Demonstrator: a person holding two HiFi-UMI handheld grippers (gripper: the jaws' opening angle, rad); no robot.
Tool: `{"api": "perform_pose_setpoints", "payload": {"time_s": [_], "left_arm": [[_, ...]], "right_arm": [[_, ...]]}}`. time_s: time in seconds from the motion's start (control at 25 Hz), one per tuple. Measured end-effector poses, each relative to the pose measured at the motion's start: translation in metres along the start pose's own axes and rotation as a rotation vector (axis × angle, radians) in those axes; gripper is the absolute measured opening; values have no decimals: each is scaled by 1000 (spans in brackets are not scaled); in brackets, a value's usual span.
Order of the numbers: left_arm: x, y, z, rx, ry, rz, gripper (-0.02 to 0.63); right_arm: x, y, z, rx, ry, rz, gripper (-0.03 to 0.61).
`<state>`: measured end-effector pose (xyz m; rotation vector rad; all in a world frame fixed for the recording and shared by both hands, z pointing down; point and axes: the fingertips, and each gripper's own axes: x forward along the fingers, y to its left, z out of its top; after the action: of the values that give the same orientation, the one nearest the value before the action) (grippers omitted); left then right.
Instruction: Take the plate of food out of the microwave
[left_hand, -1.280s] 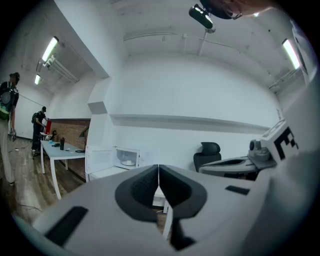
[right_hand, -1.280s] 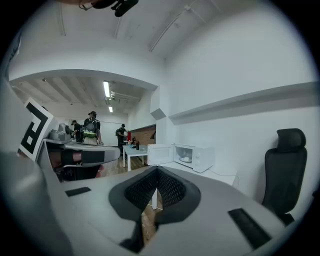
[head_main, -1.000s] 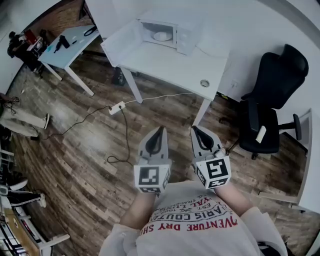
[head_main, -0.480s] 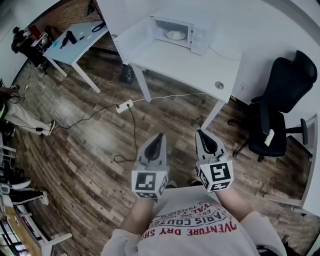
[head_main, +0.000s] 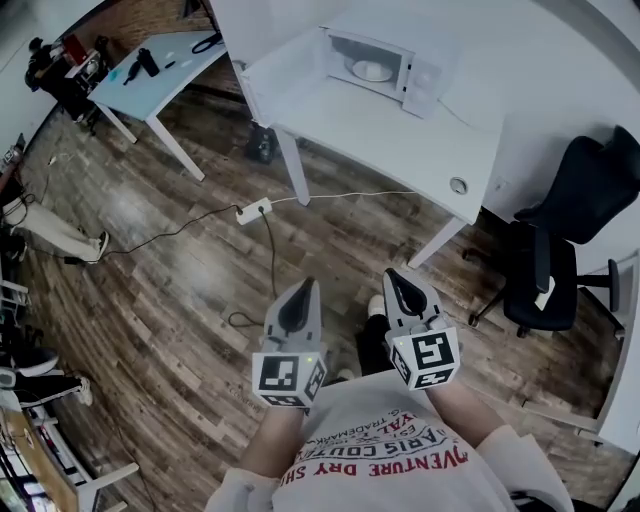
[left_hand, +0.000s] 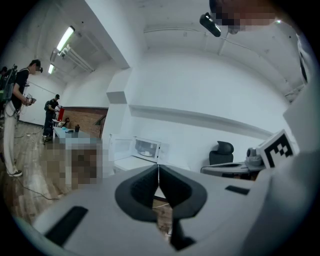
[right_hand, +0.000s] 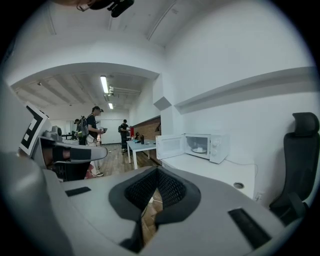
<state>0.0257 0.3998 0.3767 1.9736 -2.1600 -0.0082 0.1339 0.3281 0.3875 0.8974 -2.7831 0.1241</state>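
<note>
On table (head_main: 400, 135) ahead, open microwave (head_main: 388, 62) nearer than before; left gripper (head_main: 303, 287), right gripper (head_main: 393, 277) fingers pressed together.

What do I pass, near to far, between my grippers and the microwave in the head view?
left gripper and right gripper → power strip on the floor → white table → open microwave → plate inside it

Left gripper (head_main: 306, 286): held low in front of the chest, jaws pressed together, tip pointing forward and away from the body. Right gripper (head_main: 392, 276): alongside it, near but not touching, jaws likewise closed tip to tip. Left forearm (head_main: 268, 442) and right forearm (head_main: 458, 402): bare, bent in close to the torso.
</note>
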Motion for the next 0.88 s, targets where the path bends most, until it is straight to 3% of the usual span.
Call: {"api": "perform_pose_setpoints", "payload": {"time_s": [0.24,0.48,0.88], "left_arm": [[71,26,17,-3,-18,44,8],[162,28,51,-1,-53,54,8],[291,24,67,19,-32,12,8]], "right_arm": [[71,-41,20,-13,-18,47,12],[127,-110,54,-62,-32,81,12],[197,-209,67,-47,-13,48,12]]}}
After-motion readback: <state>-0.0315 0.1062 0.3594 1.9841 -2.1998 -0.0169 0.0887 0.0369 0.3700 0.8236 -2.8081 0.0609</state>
